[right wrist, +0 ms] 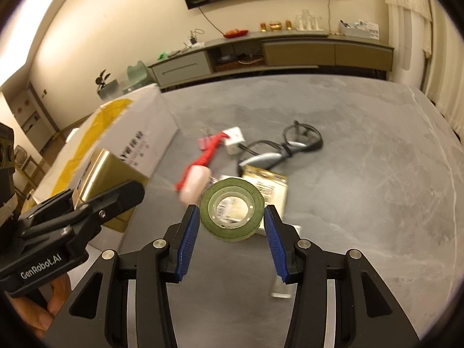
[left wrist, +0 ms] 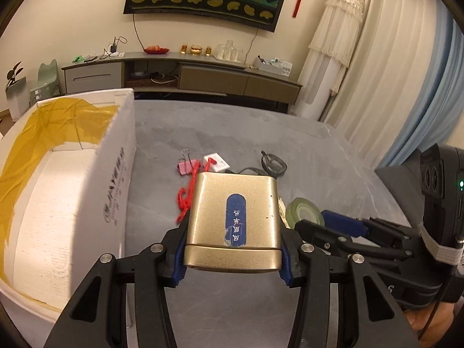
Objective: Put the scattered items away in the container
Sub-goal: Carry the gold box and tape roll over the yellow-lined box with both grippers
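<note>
Two grippers are seen above a grey worktop (left wrist: 232, 133). A gold tin (left wrist: 233, 223) with a blue label is clamped between the blue pads of the left gripper (left wrist: 232, 258) and held clear of the surface, just beside the white cardboard box (left wrist: 116, 174) that stands at the worktop's left edge. The box is lined with yellow tape; its near and left parts are cut off by the lens rim.

The right gripper (right wrist: 230, 246) is spread open, its pads on either side of a green tape roll (right wrist: 232, 213); whether they touch it cannot be told. The roll lies on a printed packet (right wrist: 272, 187), most of which is hidden beneath it.

Toward the middle of the worktop a cluster is made out: a pink binder clip (left wrist: 185, 165), a red cord (left wrist: 188, 191), a white square block (left wrist: 216, 162) and a dark cable (left wrist: 272, 163) looped around a grey piece. A pale pink, blurred object (right wrist: 194, 184) lies by the cord's near end; what it is cannot be told. Part of a hand (right wrist: 40, 316) is seen under the left gripper.
</note>
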